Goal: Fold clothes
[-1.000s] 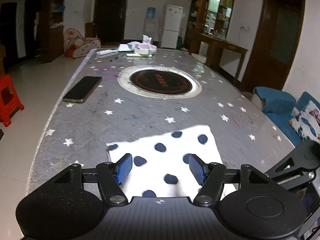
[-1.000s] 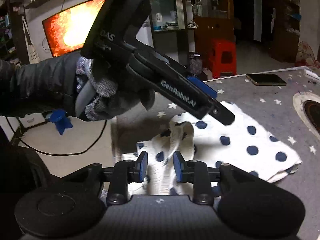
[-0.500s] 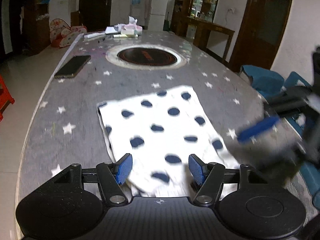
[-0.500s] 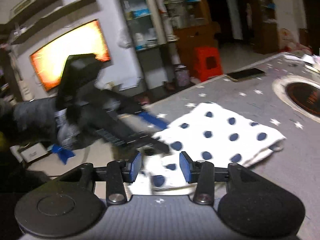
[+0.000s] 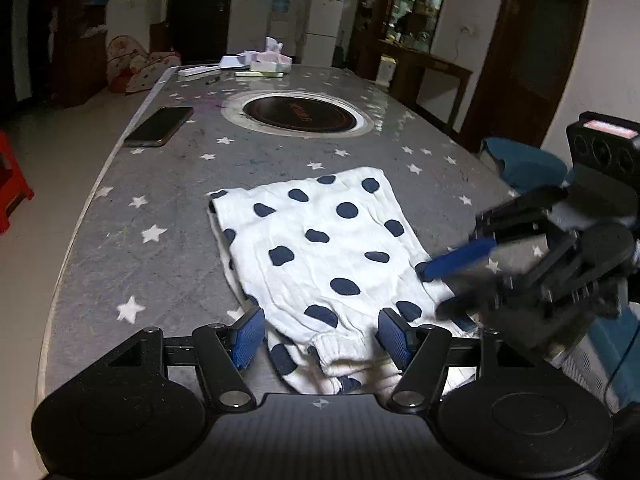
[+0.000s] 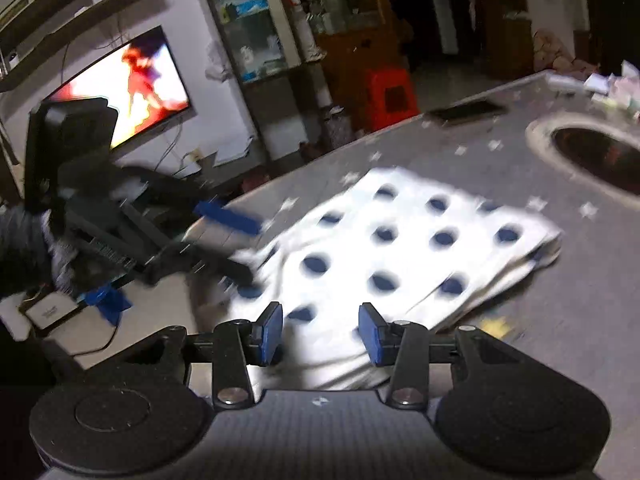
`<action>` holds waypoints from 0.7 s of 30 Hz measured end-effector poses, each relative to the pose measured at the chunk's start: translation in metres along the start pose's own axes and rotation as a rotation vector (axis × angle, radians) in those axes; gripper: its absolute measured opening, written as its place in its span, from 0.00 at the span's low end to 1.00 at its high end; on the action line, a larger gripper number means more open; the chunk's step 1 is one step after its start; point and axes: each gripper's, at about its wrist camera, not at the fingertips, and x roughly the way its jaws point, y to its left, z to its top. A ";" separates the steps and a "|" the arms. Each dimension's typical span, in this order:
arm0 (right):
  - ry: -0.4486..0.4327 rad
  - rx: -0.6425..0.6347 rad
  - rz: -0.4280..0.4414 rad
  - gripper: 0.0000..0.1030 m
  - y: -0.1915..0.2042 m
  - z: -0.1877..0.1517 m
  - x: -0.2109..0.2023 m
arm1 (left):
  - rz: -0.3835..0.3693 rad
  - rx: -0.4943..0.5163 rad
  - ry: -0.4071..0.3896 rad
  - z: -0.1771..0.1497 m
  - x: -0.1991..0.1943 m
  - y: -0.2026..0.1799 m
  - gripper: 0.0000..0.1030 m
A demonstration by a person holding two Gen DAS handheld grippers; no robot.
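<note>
Our worry is the near hem of the dotted garment (image 5: 320, 248): it lies bunched and layered at the lower centre of the left wrist view, so if we close on one layer only, or drag it over the star-patterned table (image 5: 160, 208), the stack could slide apart and the fold go crooked. Both tongs stand apart and hold nothing, the left gripper (image 5: 322, 338) over that hem and the right gripper (image 6: 320, 334) over the cloth's blurred near edge. The garment is white with navy dots, lying flat in several layers mid-frame.
</note>
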 end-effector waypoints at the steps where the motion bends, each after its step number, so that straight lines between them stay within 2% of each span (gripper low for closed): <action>1: -0.014 0.000 -0.024 0.41 -0.006 0.006 -0.001 | -0.001 -0.009 0.006 -0.003 -0.002 0.001 0.64; 8: -0.055 0.018 -0.180 0.41 -0.050 0.038 0.018 | -0.035 -0.010 0.047 -0.022 -0.012 -0.001 0.67; 12: -0.062 0.028 -0.268 0.43 -0.072 0.048 0.037 | -0.053 -0.016 0.090 -0.030 -0.003 -0.003 0.67; 17: -0.034 0.072 -0.322 0.43 -0.100 0.047 0.056 | -0.052 -0.009 0.088 -0.030 0.006 -0.003 0.67; 21: 0.005 0.076 -0.359 0.43 -0.104 0.042 0.059 | -0.023 0.003 0.074 -0.024 0.011 0.004 0.66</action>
